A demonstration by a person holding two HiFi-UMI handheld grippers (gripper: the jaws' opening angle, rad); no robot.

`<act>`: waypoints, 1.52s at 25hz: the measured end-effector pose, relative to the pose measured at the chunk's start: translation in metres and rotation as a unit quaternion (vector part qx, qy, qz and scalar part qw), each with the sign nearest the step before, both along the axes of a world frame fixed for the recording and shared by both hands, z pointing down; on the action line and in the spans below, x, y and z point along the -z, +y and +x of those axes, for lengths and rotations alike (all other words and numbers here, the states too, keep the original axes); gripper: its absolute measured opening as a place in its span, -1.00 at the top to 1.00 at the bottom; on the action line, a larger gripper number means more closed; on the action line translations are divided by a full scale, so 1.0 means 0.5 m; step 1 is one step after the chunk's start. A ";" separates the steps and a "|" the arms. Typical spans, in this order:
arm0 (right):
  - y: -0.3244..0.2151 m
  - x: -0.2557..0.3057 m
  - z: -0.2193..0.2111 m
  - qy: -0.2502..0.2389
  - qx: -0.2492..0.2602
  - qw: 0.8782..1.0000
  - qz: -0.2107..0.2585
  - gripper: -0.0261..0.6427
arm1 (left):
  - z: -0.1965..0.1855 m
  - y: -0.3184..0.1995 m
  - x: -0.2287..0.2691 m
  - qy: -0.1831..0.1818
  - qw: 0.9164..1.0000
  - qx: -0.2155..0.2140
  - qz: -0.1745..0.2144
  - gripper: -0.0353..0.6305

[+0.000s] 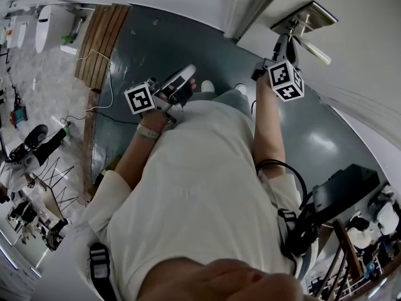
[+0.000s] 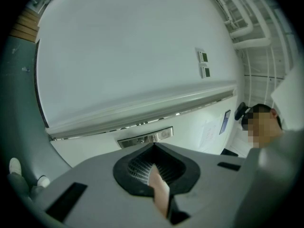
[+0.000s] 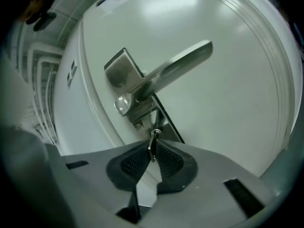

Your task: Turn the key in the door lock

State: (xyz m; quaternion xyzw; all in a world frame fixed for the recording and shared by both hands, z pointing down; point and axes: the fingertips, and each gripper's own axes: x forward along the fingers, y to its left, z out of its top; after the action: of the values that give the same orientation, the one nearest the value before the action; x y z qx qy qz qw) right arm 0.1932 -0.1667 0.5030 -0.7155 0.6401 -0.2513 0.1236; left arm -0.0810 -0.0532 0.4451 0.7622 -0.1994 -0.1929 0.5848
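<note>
Right tongs [image 3: 152,151] pinching key [image 3: 153,140], which sits in door lock [image 3: 159,125] directly ahead of them, beneath lever handle [image 3: 173,70] on white door [image 3: 228,127]; left tongs [image 2: 154,147] pressed together, well apart from right tongs.

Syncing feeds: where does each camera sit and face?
Head view: on the head, looking steeply down; torso, arms, left tool, right tool.
Left gripper view: on left tool, facing white wall; shut jaws.
Right gripper view: on right tool, facing door handle; jaws grip key.
Shared: the door handle, in head and right gripper views.
</note>
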 end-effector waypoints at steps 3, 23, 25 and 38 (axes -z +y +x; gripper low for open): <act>0.000 0.004 -0.001 -0.082 -0.004 0.996 0.023 0.77 | -0.002 0.000 0.002 0.000 1.000 0.002 -0.001 0.87; 0.016 -0.040 -0.002 -0.673 -0.042 0.721 0.158 0.81 | -0.003 0.005 -0.011 0.003 1.000 0.004 -0.014 0.87; 0.014 -0.046 -0.001 -0.683 -0.035 0.711 0.165 0.81 | -0.002 0.006 -0.014 0.003 1.000 0.004 -0.015 0.87; 0.076 -0.018 -0.031 -0.224 0.091 0.970 0.018 0.53 | 0.007 -0.004 -0.014 0.021 0.999 0.002 -0.027 0.87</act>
State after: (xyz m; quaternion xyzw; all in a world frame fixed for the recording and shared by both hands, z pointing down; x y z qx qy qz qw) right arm 0.1776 -0.1286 0.5121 -0.5770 0.6630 -0.4041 0.2534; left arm -0.0773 -0.0552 0.4520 0.7418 -0.1940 -0.2044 0.6085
